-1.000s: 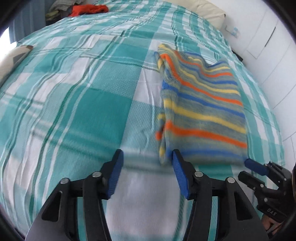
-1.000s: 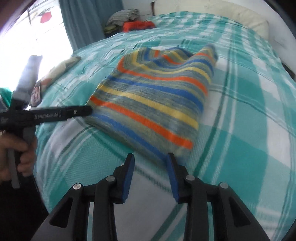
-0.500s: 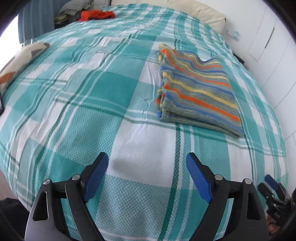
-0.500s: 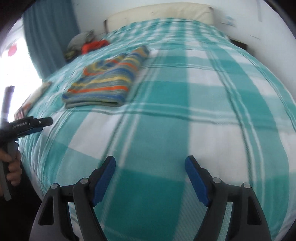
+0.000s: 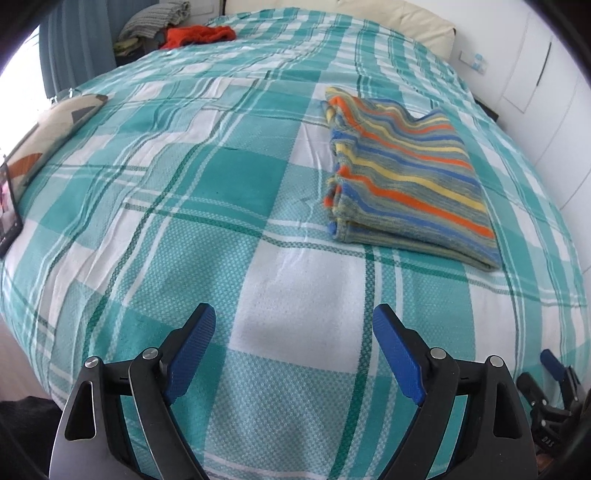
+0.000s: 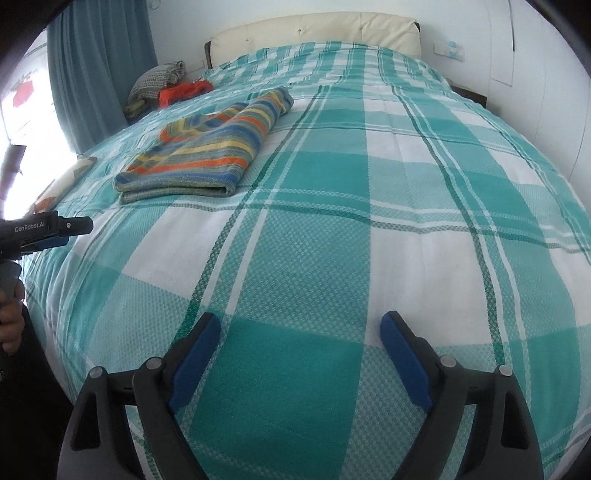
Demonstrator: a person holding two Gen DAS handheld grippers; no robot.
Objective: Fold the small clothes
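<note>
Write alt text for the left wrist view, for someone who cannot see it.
A folded striped garment lies on a teal plaid bedspread, ahead and to the right of the open, empty left gripper. Loose clothes are piled past the far left corner; the right gripper shows at the lower right edge.

**What lies where on the bed**

A folded striped sweater (image 5: 402, 173) lies flat on the bed (image 5: 229, 206), well in from the foot edge and right of centre in the left wrist view. Behind it, at the head edge, stands the headboard (image 6: 314, 31). A pile of clothes (image 6: 173, 88) sits at the far left corner. A cushion (image 5: 55, 125) rests along the left edge.
</note>
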